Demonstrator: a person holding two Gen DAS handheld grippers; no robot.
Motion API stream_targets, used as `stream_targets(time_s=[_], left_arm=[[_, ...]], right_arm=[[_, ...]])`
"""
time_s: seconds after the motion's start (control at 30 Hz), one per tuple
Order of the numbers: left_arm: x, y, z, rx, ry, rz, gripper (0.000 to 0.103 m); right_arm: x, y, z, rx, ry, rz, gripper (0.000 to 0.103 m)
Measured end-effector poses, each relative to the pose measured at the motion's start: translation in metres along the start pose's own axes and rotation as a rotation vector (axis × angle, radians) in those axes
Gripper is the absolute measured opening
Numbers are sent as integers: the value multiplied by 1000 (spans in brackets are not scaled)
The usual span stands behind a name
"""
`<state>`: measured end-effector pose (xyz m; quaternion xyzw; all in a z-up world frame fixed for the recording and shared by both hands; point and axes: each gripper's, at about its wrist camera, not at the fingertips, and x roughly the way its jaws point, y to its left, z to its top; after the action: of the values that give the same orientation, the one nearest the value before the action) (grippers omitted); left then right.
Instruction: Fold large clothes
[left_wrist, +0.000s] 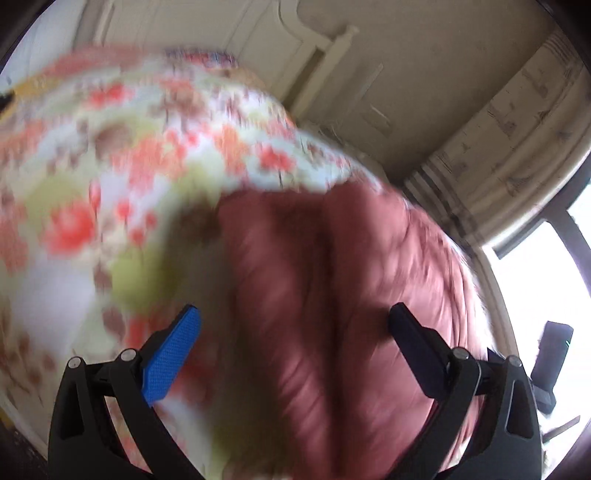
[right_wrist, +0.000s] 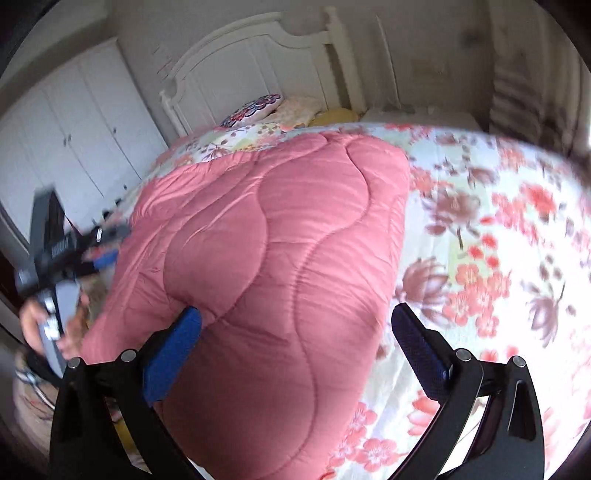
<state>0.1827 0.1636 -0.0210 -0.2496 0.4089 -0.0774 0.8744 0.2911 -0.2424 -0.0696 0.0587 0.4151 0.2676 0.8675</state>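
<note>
Pink quilted comforter (right_wrist: 280, 258) lies folded on floral sheet (right_wrist: 498, 229); both grippers spread, L (left_wrist: 293, 325), R (right_wrist: 295, 325).

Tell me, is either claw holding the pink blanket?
No. The left claw and right claw are both open above the pink quilted comforter, gripping nothing.
</note>
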Motion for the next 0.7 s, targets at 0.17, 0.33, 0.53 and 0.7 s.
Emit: stream_targets(time_s=[0.17,0.33,0.53,0.7], left_arm=[[22,28,-28,-99,126,-254,101],[46,1,-31,-25,215,-307,94],[72,-48,-11,93,184,-305,51],[113,-113,29,206,119,-295,47]], right_arm=[[16,-23,-14,116,91,199,99],[31,-33,-29,170,114,361,99],[3,-37,-19,114,-29,266,67],[-23,-62,17,106,-126,82,63]])
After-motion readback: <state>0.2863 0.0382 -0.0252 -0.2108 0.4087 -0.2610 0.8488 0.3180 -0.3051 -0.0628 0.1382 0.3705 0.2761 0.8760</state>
